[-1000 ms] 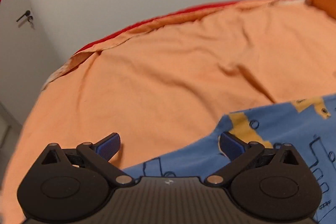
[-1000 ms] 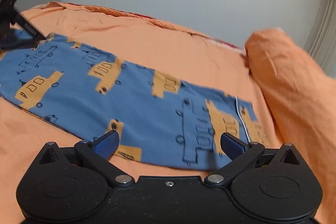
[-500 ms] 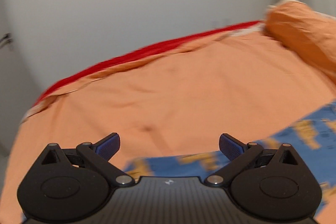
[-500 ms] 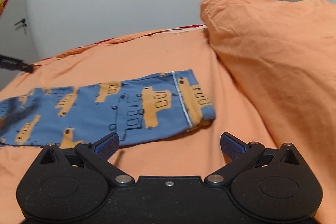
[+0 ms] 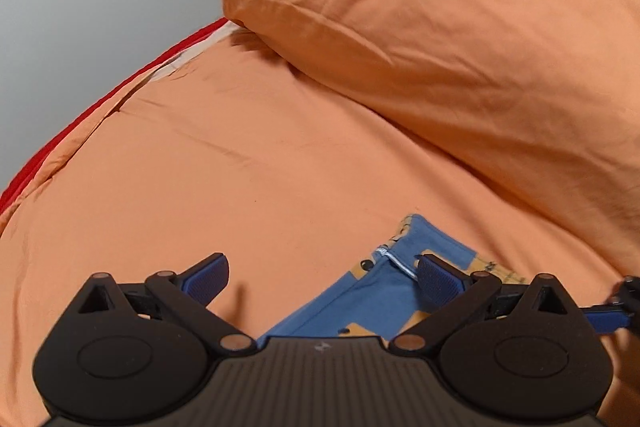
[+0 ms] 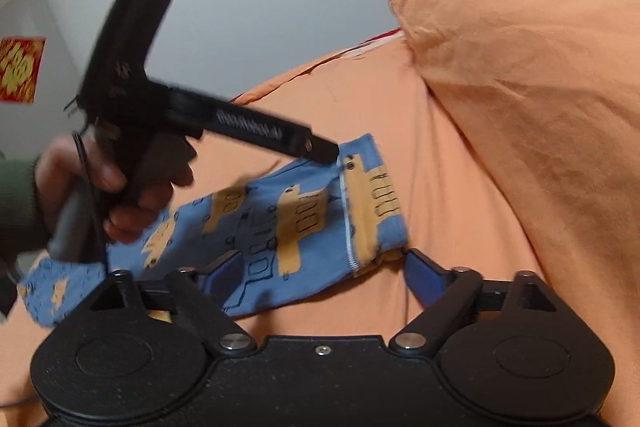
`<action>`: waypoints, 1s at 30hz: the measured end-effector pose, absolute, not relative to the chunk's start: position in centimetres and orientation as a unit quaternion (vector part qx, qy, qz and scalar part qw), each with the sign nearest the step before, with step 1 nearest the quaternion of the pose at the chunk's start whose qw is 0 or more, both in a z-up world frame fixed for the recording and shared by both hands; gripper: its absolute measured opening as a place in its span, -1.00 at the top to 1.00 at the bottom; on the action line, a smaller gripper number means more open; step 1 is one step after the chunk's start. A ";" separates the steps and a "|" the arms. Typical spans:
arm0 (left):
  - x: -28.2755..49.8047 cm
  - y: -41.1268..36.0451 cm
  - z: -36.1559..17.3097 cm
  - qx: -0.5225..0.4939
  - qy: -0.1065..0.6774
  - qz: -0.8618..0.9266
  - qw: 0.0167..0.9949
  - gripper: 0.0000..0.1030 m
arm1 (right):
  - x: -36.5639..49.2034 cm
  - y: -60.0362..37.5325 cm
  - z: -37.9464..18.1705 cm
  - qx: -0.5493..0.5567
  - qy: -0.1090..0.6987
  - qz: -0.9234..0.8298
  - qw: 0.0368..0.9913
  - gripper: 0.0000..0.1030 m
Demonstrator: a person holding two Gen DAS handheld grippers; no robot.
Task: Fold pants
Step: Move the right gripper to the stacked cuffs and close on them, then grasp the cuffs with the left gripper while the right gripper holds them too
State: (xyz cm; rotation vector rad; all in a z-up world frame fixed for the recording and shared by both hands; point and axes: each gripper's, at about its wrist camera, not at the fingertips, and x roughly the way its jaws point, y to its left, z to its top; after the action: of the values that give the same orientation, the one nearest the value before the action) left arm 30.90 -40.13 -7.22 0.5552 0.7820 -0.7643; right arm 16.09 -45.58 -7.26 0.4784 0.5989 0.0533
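Note:
Blue pants (image 6: pixel 304 211) printed with orange vehicles lie flat on the orange bed sheet (image 6: pixel 460 207), their white-stitched end toward the heaped cover. My right gripper (image 6: pixel 324 275) sits low at that end's near corner. Its jaws are closing, the corner lies between them, and the pads do not press it. My left gripper (image 5: pixel 324 279) stands open over the far corner of the same end of the pants (image 5: pixel 384 291), with cloth by its right pad. In the right wrist view the left gripper (image 6: pixel 320 149) reaches in from the left, held by a hand (image 6: pixel 120 195).
A bulky heap of orange bedding (image 5: pixel 460 47) rises right beyond the pants' end. The bed's red edge (image 5: pixel 80 119) and a pale wall lie to the far left. A red paper square (image 6: pixel 20 67) hangs on the wall.
My left gripper swept right along the pants, from the far leg end to the end by the heaped bedding. My right gripper closed in on that end's near corner, its jaws narrowing.

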 end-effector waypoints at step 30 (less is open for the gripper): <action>31.1 -38.3 -4.1 0.101 0.546 -0.330 0.763 -0.58 | 15.8 -35.4 -5.8 -0.183 0.226 0.004 0.957 0.69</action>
State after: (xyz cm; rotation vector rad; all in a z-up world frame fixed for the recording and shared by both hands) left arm 31.07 -38.34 -4.10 0.2196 1.1881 -0.7177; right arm 15.78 -35.44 -5.82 -0.3712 0.4578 0.0072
